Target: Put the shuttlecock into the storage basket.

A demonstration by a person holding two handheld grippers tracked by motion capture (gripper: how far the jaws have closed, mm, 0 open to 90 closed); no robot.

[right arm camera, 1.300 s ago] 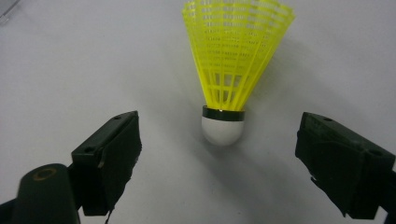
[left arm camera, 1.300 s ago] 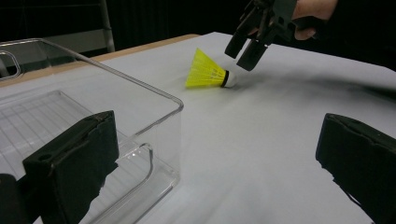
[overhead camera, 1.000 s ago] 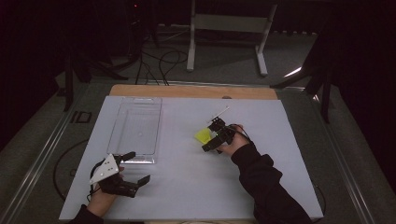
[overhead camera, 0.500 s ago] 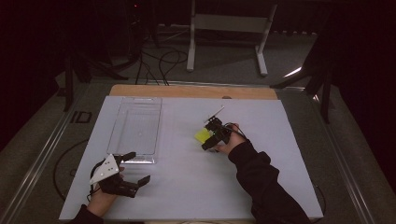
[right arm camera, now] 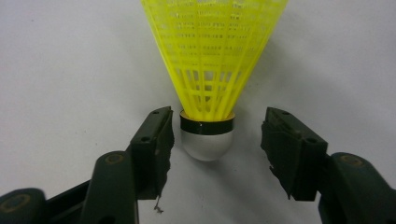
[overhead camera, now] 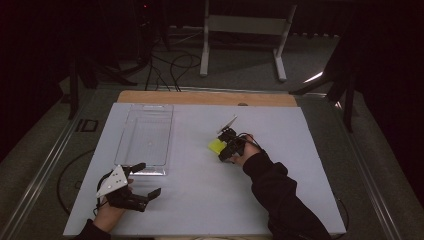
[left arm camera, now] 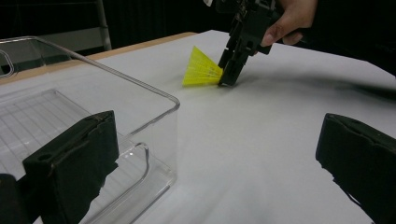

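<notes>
Shuttlecock [right arm camera: 208, 88]: yellow mesh skirt, black band, white rounded cap, lying on the white table [overhead camera: 200, 200] at frame centre in the high view. Right gripper [right arm camera: 217, 140] jaws have just been closing; cap sits between them, gap remaining at right. Left gripper [overhead camera: 145, 180], lower left, stands wide, holding nothing.

1. No text, label, brand, number or sign can be read on the yellow plastic shuttlecock [right arm camera: 210, 70].
2. None can be read on the clear plastic tray [overhead camera: 145, 135] either.
</notes>
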